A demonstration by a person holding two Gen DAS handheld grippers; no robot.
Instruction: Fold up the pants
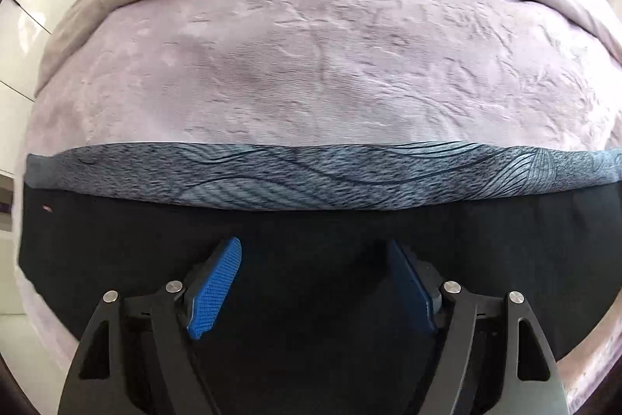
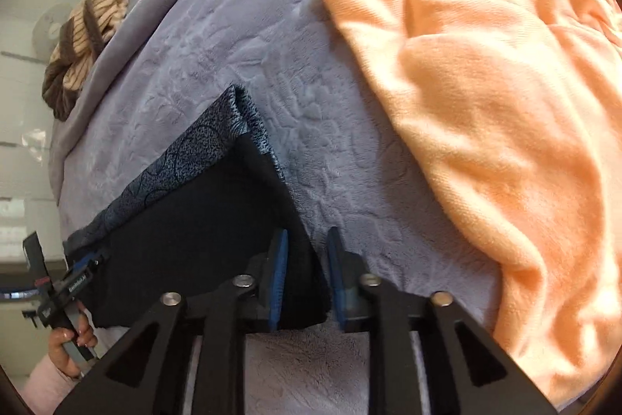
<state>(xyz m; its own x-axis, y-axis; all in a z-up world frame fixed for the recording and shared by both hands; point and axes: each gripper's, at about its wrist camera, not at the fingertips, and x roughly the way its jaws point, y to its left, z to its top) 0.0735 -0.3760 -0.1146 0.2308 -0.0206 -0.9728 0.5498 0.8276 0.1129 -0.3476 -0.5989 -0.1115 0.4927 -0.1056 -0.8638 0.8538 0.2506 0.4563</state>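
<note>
The pants [image 1: 311,259] are lying folded on the lilac bedspread [image 1: 311,65] at the near edge of the bed, black cloth on top with a band of blue-grey patterned fabric showing along the far side. The left gripper [image 1: 315,282] is hanging over the black cloth with its blue pads spread wide and nothing pinched between them. In the right wrist view, the right gripper [image 2: 307,279] is sitting at the near right corner of the pants [image 2: 202,240], its jaws narrow, with the cloth's edge lying between the pads; whether they are pressing on it cannot be told. An orange towel [image 2: 486,104] is lying rumpled to the right, apart from the pants. A striped brown cloth [image 2: 89,26] is bunched at the far left.
</note>
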